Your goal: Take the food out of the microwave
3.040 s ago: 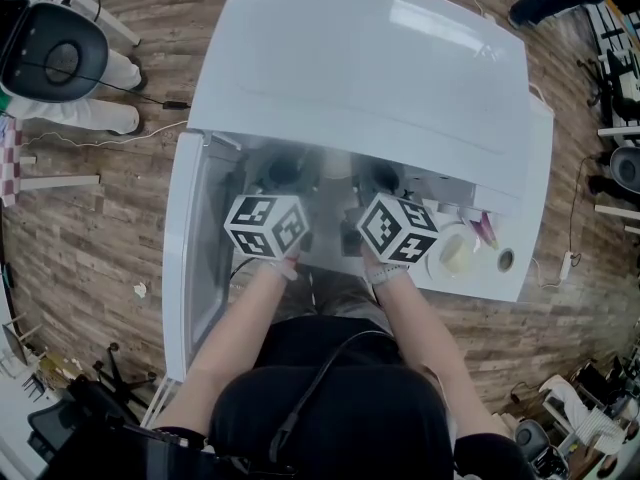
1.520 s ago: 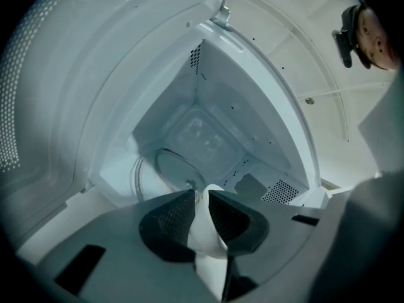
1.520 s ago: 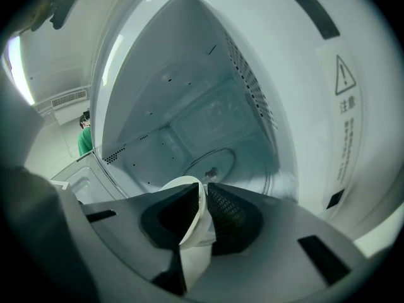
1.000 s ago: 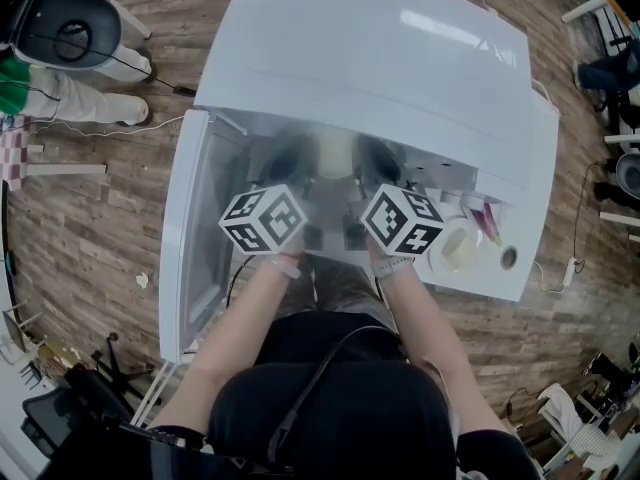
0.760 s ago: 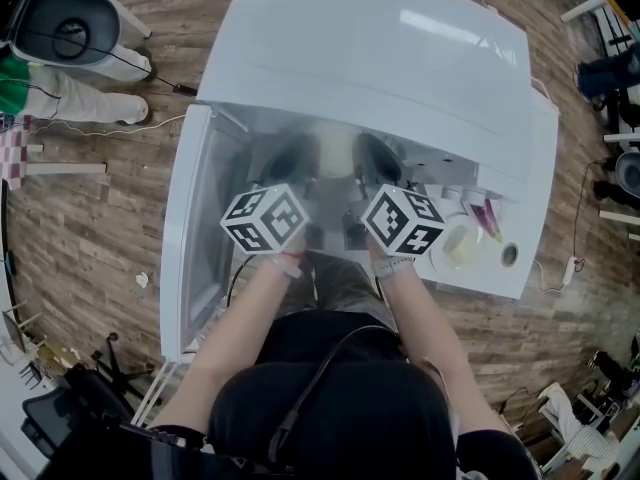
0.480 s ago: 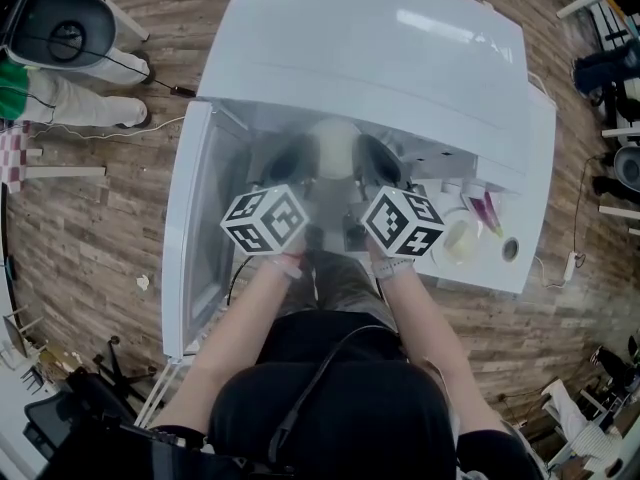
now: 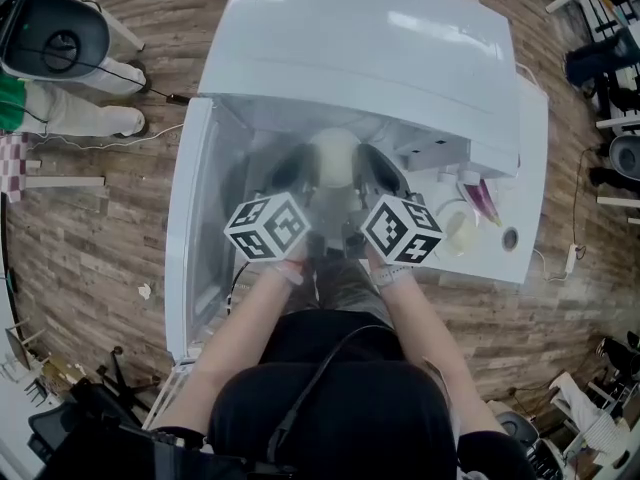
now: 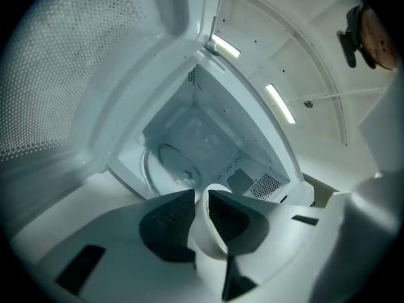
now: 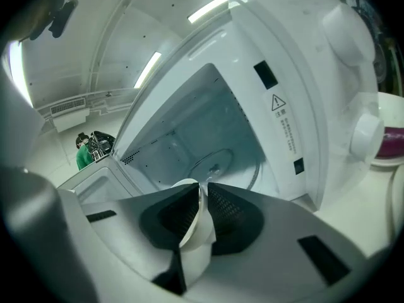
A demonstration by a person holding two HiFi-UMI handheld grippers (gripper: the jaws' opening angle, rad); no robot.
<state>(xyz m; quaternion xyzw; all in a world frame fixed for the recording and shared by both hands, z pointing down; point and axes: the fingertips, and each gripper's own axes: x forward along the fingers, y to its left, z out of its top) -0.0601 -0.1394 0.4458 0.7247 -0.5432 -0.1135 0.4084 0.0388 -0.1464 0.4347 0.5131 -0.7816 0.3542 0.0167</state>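
Observation:
The white microwave (image 7: 360,48) stands with its door (image 7: 195,218) swung open to the left. A white bowl (image 7: 335,156) hangs at the mouth of the cavity, held between both grippers. My left gripper (image 7: 293,175) is shut on the bowl's rim (image 8: 203,223) from the left. On the opposite side my right gripper (image 7: 378,173) is shut on the rim (image 9: 197,226). Behind the jaws the glass turntable (image 8: 172,168) lies bare in the cavity; it also shows as the turntable (image 9: 218,160) in the right gripper view. What the bowl holds is not visible.
The microwave's control panel (image 9: 284,106) is to the right of the cavity. On the white table (image 7: 520,198) beside it stand a dish with something purple (image 7: 480,196), a cream round lid (image 7: 458,230) and a small round object (image 7: 510,236). A person in green (image 7: 20,103) stands far left.
Both grippers have drawn back toward me with the bowl, which now shows more plainly at the cavity's mouth. The jaws have kept their hold.

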